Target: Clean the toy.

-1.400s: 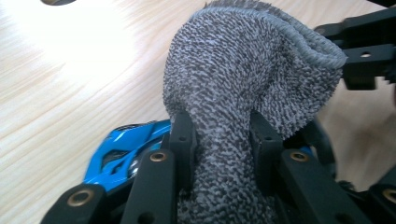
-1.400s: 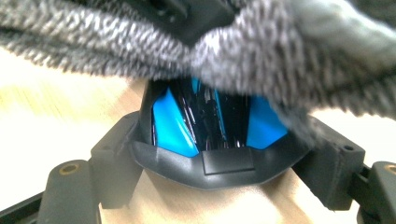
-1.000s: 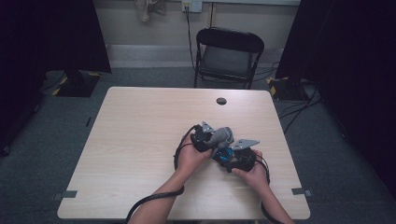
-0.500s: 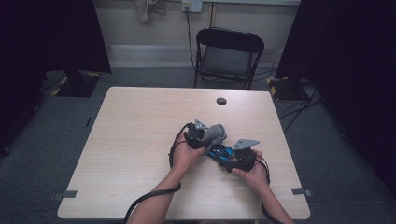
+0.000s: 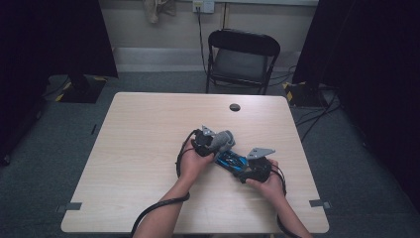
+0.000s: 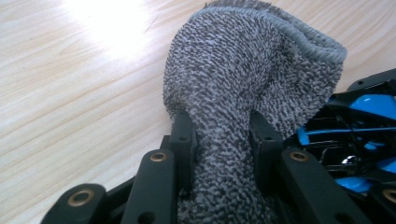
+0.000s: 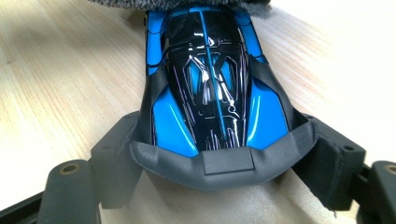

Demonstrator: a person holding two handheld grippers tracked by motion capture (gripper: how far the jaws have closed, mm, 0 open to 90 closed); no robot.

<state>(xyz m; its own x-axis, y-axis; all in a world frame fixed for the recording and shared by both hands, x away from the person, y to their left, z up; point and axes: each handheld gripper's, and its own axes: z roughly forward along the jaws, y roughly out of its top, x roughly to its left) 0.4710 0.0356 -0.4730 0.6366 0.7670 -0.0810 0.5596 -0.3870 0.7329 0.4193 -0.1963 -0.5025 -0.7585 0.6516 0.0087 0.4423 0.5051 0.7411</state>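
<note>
Cloth and toy car, one each, both gripped.

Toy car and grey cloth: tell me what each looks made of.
Toy car: seemingly hard plastic, glossy blue and black, with sharp highlights on the body; its rear bumper looks matte.
Grey cloth: looks like terry or microfibre, a looped, speckled pile with a stitched hem, soft enough to bunch.

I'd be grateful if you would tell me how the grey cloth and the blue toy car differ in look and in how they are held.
The grey cloth is soft, nubbly and bunched up; the toy car is hard, glossy blue and black. The left gripper pinches the cloth between narrow-set jaws, while the right gripper clamps the car's wide body at one end. The cloth stands up in a fold; the car lies level on the table. Both are gripped, and the cloth covers the car's far end.
</note>
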